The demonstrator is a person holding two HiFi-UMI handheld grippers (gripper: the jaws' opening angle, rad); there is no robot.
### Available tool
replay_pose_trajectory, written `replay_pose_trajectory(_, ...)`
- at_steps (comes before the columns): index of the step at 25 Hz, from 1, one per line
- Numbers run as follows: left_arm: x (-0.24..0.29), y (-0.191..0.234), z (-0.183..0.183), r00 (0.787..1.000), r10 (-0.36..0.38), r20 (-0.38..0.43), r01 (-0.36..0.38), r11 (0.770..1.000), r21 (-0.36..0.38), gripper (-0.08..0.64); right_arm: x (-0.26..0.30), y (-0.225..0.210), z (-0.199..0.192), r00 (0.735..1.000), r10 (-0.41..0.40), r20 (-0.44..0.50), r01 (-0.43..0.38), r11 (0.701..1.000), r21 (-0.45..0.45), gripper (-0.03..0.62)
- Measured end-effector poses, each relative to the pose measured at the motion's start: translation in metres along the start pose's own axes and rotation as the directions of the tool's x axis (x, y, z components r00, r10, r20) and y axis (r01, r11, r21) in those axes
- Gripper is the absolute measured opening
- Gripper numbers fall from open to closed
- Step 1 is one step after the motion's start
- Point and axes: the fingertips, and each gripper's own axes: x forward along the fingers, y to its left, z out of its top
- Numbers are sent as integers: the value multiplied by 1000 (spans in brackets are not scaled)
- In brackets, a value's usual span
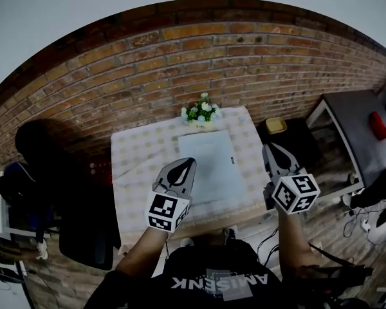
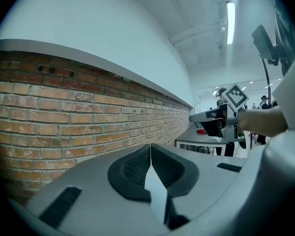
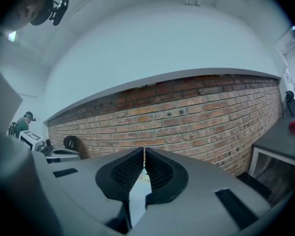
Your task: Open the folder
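Observation:
A pale blue folder [image 1: 209,161] lies flat and closed on the small table [image 1: 138,148] with a light checked cloth. My left gripper [image 1: 189,161] hovers above the folder's left edge, jaws shut and empty. My right gripper [image 1: 270,147] is held to the right of the table's right edge, apart from the folder, also shut with nothing in it. In the left gripper view my left gripper [image 2: 150,146] points level at the brick wall, and the right gripper [image 2: 196,118] shows at the right. In the right gripper view my right gripper [image 3: 144,150] faces the wall too.
A small pot of white flowers [image 1: 200,112] stands at the table's far edge. The brick wall [image 1: 180,63] runs behind. A grey side table [image 1: 360,134] with a red object [image 1: 377,125] is at the right, a yellow item [image 1: 276,125] on a dark stand beside it.

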Motion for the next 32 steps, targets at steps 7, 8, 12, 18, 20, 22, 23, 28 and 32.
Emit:
replay_pose_trajectory(7,26,-4,-11,995,88,-42,-88,996,-7,15,42,-30,-9,993,107,-45,-107,994,-1,44)
replay_pose_trajectory(8,29,-4,-15,994,98,-52,-98,995,-11,15,48,-33,-11,991,120,-50,-120,993,0,44)
replay_pose_trajectory(12,37,-5,-28,989,128,-78,-130,991,-18,15,70,-48,-22,984,161,-79,-160,987,12,44)
replay_pose_trajectory(18,49,-7,-52,978,164,-129,-169,985,-30,15,102,-65,-49,967,214,-140,-212,977,32,46)
replay_pose_trajectory(20,53,-13,-60,977,156,-148,-164,986,-39,15,112,-70,-59,960,231,-159,-227,973,42,46)
replay_pose_trajectory(22,56,-22,-66,980,127,-151,-136,989,-52,15,120,-75,-70,953,246,-176,-239,969,56,46)
replay_pose_trajectory(23,58,-26,-70,982,116,-149,-125,991,-52,15,124,-78,-75,950,252,-185,-244,968,62,46)
replay_pose_trajectory(28,71,-38,-89,975,123,-185,-129,991,-20,15,147,-89,-97,934,278,-224,-267,960,78,46)
replay_pose_trajectory(32,81,-45,-110,968,118,-222,-129,991,-38,17,167,-96,-117,919,298,-257,-283,955,93,46)
